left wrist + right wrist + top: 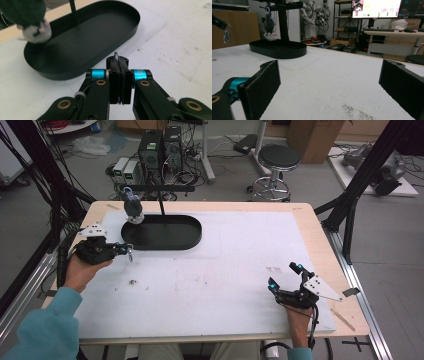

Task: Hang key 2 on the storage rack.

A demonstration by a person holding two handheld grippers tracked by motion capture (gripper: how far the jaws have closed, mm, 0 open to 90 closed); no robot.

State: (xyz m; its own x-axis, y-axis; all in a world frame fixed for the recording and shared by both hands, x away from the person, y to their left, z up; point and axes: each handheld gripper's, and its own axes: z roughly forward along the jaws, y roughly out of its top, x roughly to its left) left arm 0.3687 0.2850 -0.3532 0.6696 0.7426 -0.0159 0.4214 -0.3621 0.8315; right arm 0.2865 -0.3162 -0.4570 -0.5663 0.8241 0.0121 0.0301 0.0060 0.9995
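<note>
A white sheet covers the wooden table (310, 227), with a grey lab floor, a stool and computer boxes beyond its far edge. In the high view, a black oval tray (162, 232) sits far left on the sheet, a thin post rising from it with a plush toy (133, 207) hanging at its left end. The left gripper (124, 249) hovers just left of the tray's near edge, pinching a small metal carabiner (130, 253); the right gripper (284, 281) rests near the near-right corner, well apart, and the broad middle of the sheet between them lies bare. In the left gripper view, the 2 jaws press together on the carabiner (116, 57), whose thin rim pokes above them, with the tray's near wall (82, 70) just beyond and the toy (35, 31) over the tray's far-left end. In the right gripper view, the 2 jaws stand wide apart with nothing between them; open sheet runs to the tray (278, 51), toy (270, 28) and carabiner (226, 35) at far left.
</note>
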